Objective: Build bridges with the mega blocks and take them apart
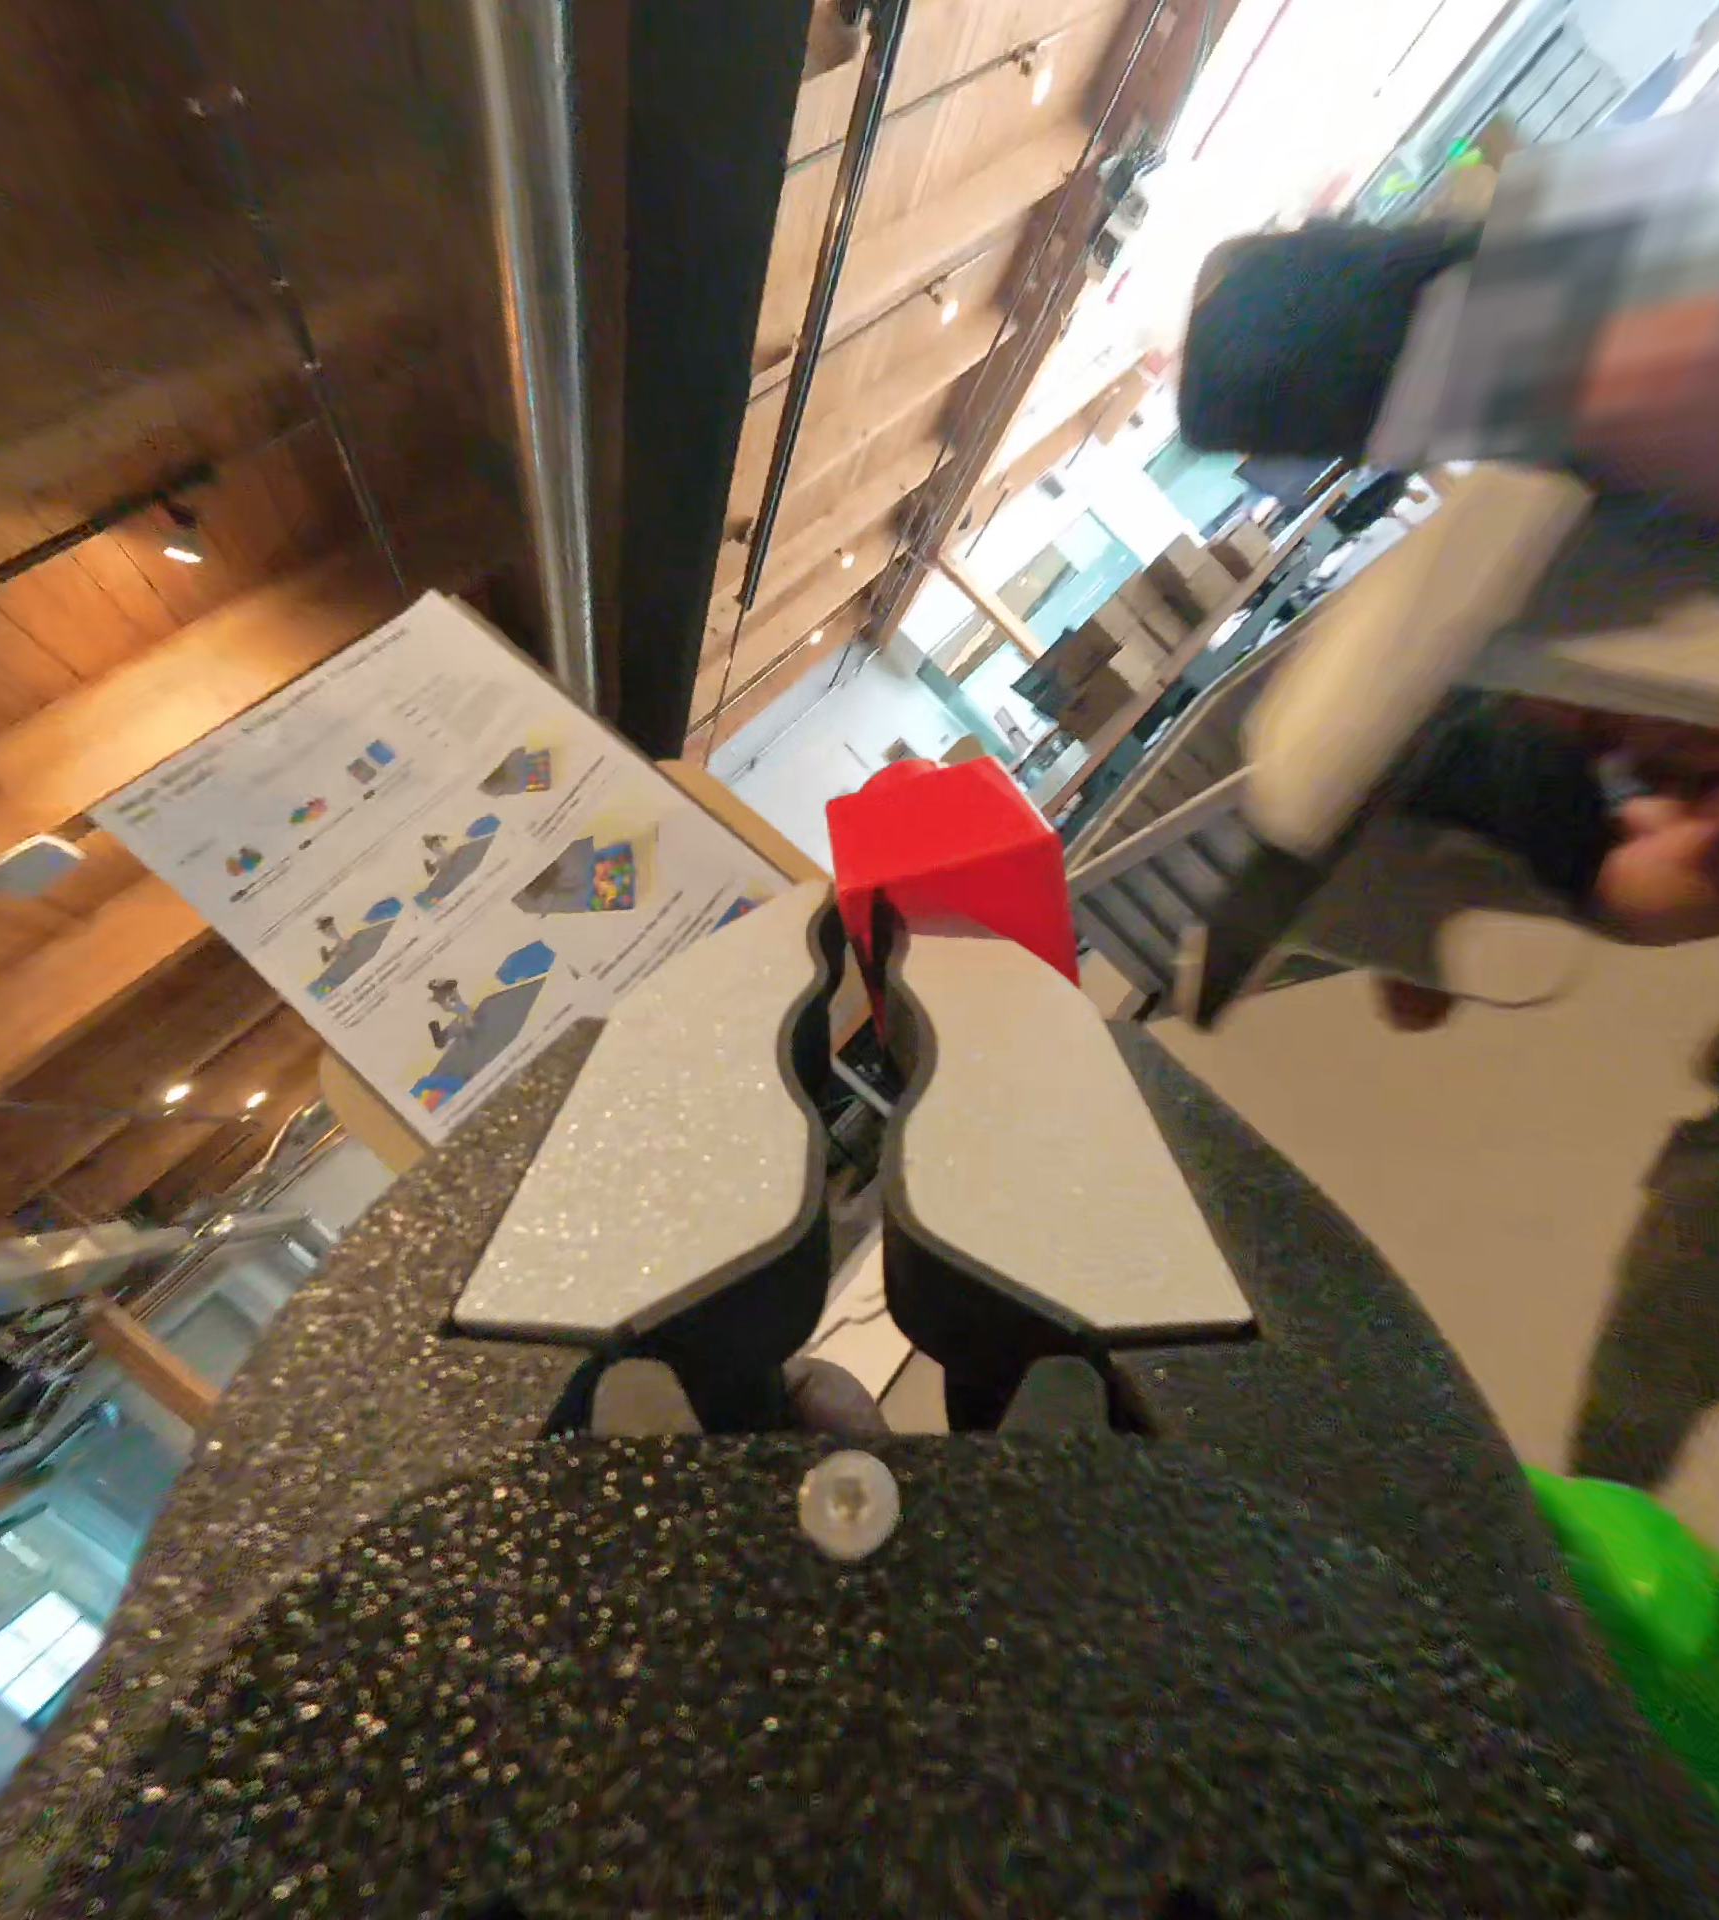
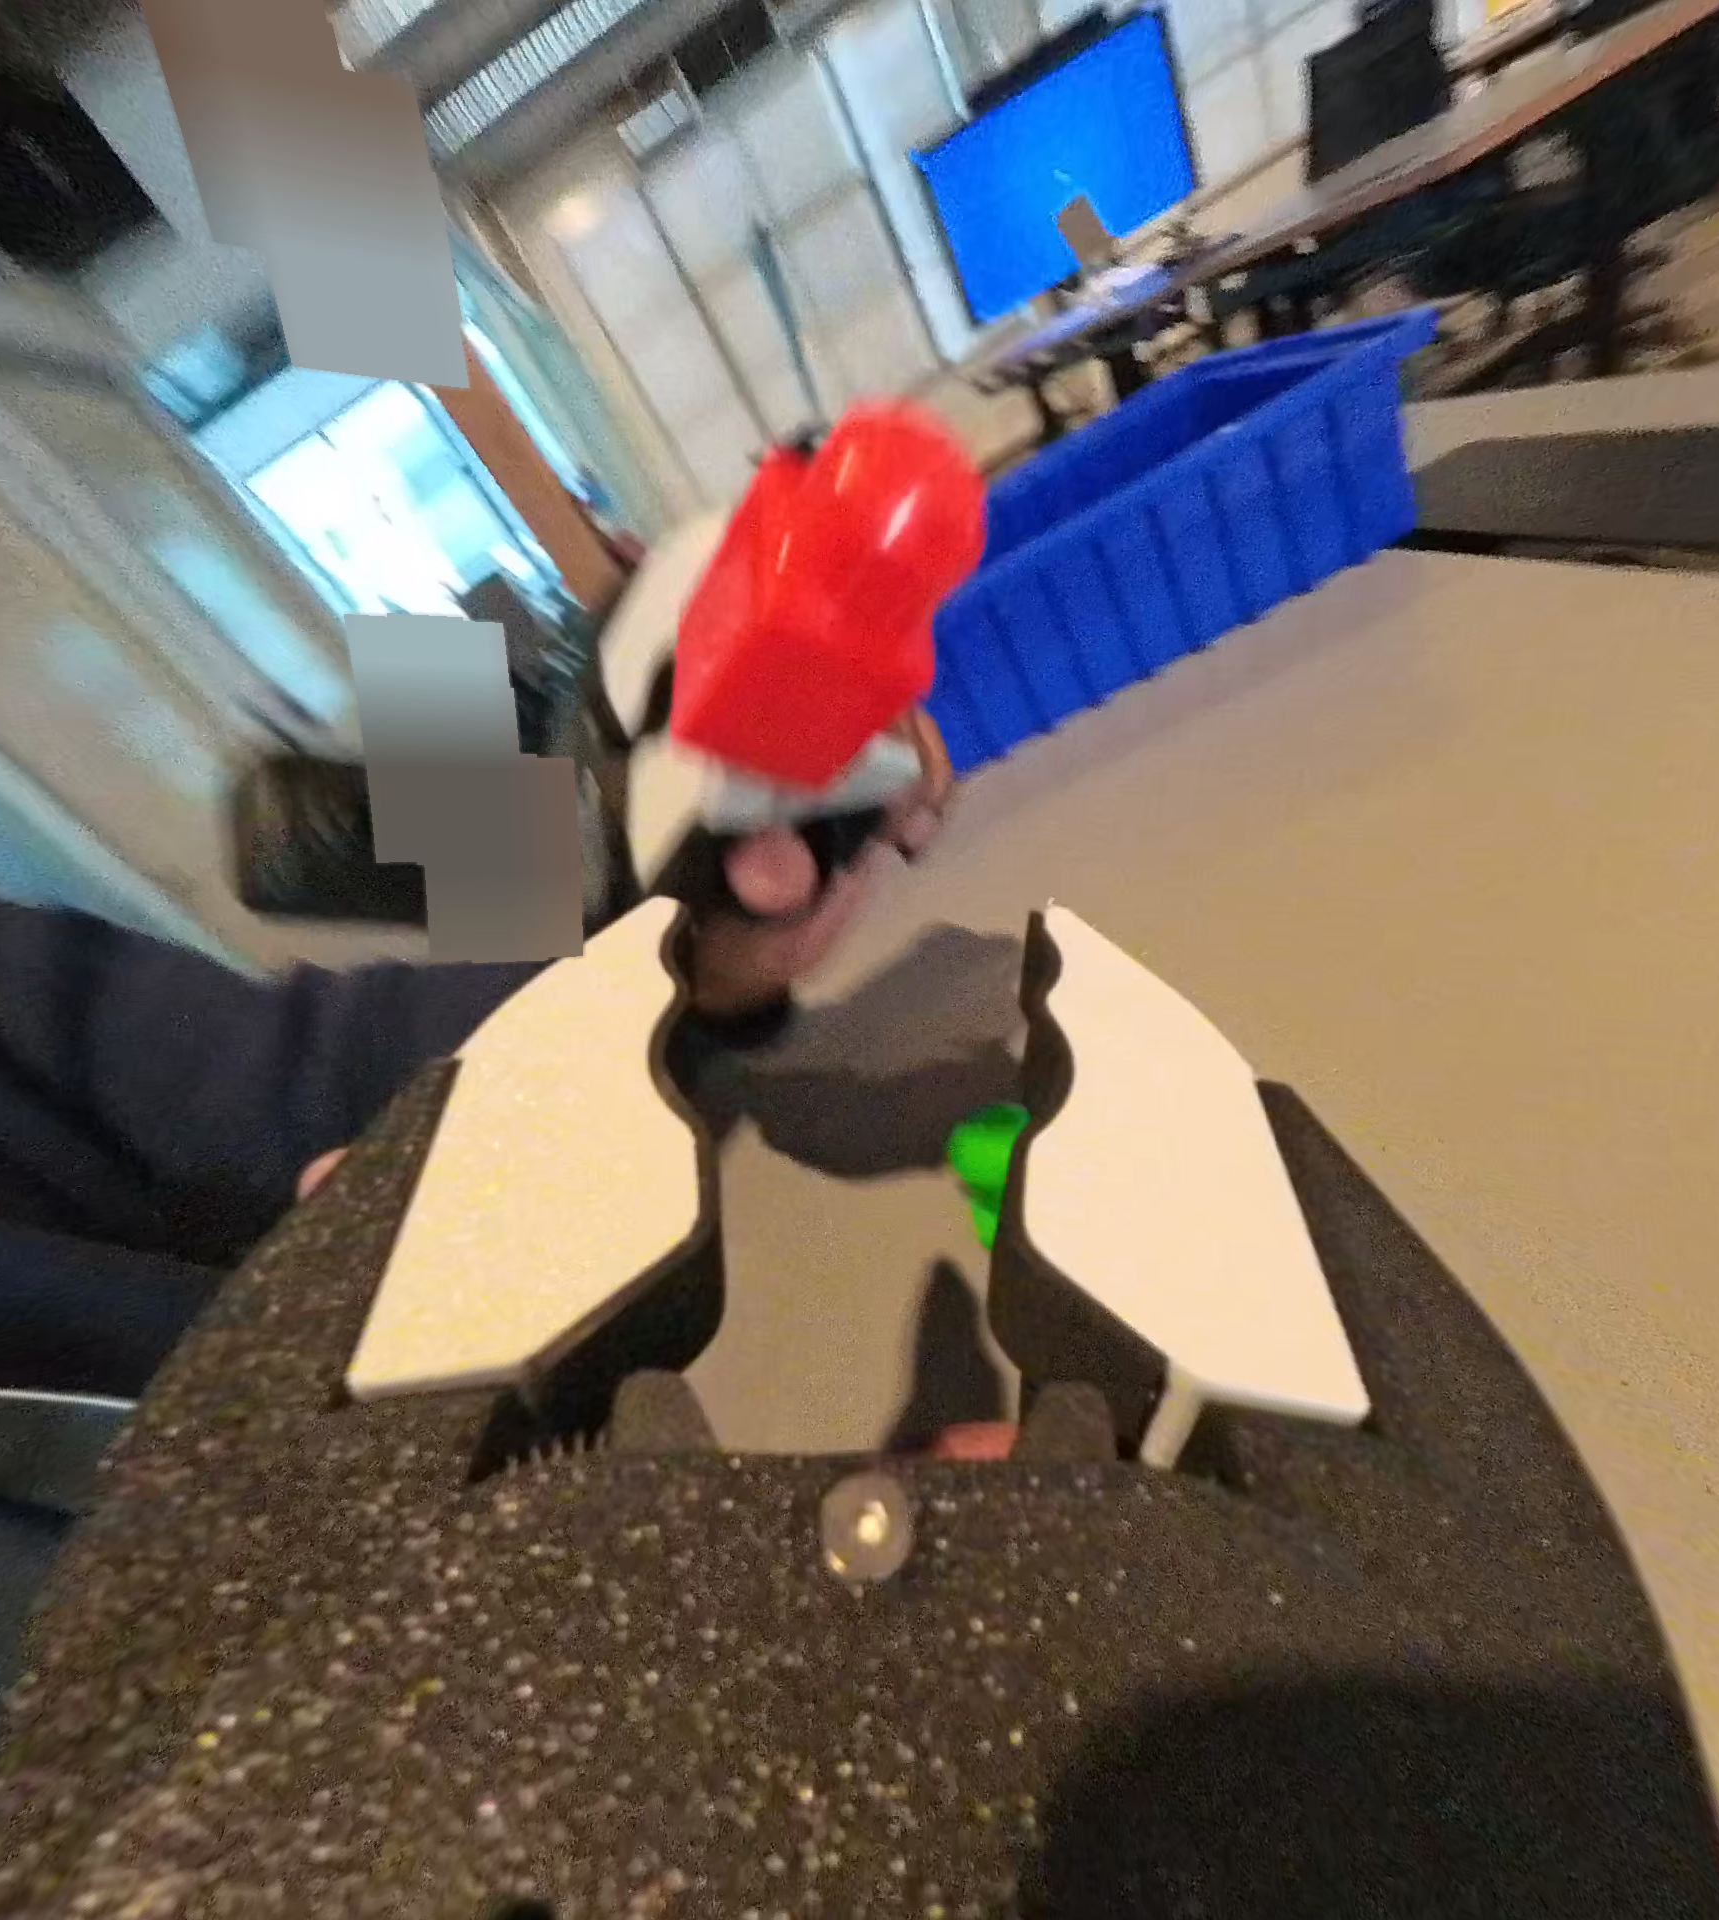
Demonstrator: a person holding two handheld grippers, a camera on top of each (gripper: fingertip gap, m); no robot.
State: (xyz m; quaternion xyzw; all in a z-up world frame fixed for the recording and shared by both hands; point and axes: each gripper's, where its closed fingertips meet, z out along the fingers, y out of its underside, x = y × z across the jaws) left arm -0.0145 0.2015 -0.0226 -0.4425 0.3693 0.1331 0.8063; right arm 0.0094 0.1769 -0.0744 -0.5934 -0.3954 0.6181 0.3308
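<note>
My left gripper (image 1: 860, 920) is shut on a red block (image 1: 948, 857) and holds it in the air, tilted upward toward the ceiling. The same red block (image 2: 819, 613) shows in the right wrist view, held by the other gripper above the table. My right gripper (image 2: 850, 935) is open and empty, a little above the table. A green block (image 2: 985, 1158) lies on the table just under my right finger. The green block also shows at the lower right edge of the left wrist view (image 1: 1686, 1652). The right gripper (image 1: 1354, 748) appears blurred at the right of the left wrist view.
A blue bin (image 2: 1208, 509) stands on the beige table (image 2: 1406, 935) behind the red block. A sheet with pictures (image 1: 439, 831) stands on a board at the left. A person's dark sleeve (image 2: 107, 1091) is at the left. The tips of one gripper are about 7 cm away from the tips of the other.
</note>
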